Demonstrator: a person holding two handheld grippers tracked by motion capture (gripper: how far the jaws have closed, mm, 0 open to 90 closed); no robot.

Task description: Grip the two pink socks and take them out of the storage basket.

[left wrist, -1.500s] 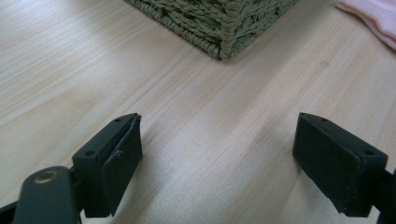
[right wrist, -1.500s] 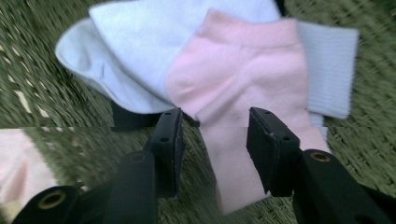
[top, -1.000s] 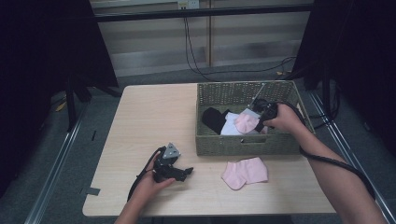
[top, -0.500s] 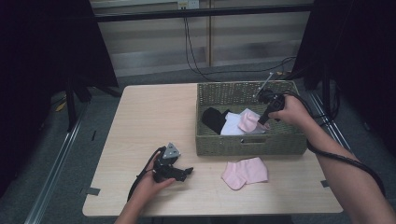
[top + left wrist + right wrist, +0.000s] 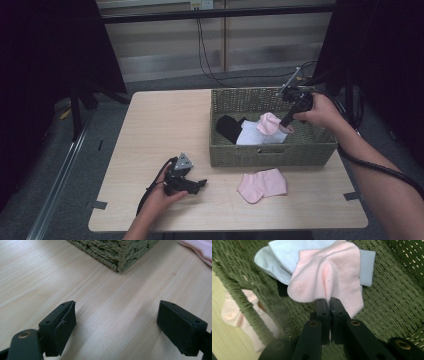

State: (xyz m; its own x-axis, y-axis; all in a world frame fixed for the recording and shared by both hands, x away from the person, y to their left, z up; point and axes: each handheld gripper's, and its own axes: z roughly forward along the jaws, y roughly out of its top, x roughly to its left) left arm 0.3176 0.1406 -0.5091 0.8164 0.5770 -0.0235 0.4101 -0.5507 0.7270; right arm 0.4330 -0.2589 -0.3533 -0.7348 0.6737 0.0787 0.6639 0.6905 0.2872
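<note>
My right gripper is shut on a pink sock and holds it up over the inside of the green woven basket. Under it in the basket lie a pale blue sock and a black sock. A second pink sock lies on the table in front of the basket. My left gripper rests on the table at the front left, open, with bare wood between its jaws.
The wooden table has free room left of the basket. A basket corner and the edge of the pink sock lie ahead of my left gripper. Cables trail from both grippers. Dark curtains flank the table.
My right gripper has risen out of the basket with the pink sock, which now hangs above the other socks. The left gripper has stayed where it was.
</note>
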